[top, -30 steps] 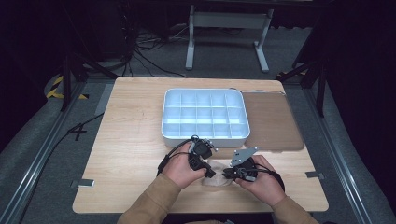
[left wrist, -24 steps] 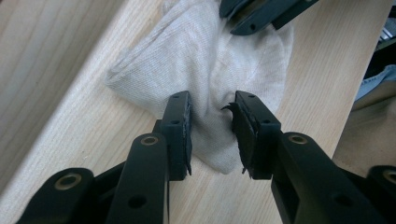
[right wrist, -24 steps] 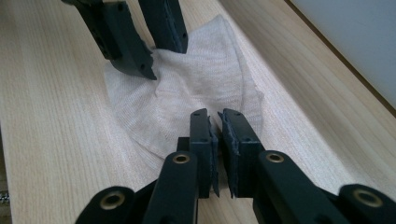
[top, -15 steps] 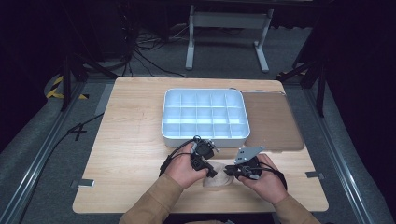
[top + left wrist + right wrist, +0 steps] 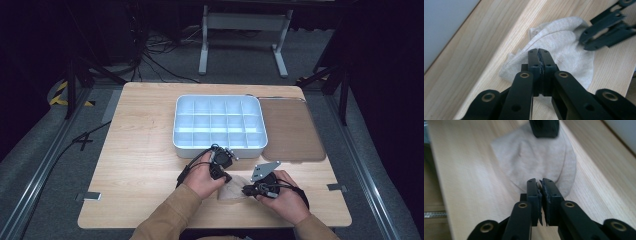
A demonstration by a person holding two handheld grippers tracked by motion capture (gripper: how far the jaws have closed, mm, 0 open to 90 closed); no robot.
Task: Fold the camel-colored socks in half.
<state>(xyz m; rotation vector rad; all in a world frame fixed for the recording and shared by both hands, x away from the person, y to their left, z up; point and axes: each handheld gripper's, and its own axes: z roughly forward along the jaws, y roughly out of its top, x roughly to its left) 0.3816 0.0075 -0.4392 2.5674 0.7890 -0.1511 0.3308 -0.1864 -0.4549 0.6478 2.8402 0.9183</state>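
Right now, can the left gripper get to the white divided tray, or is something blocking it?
Probably yes. Bare table lies between the left gripper and the white tray. But its jaws have just closed on the beige cloth, which the right gripper also pinches.

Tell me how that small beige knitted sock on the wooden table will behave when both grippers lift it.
The small beige knitted sock lies crumpled and creased, so it will probably hang limp. The left gripper and right gripper, jaws just closed, each pinch its thin fabric; it is likely light. The ribbed knit looks grippy, so it should hardly slip.
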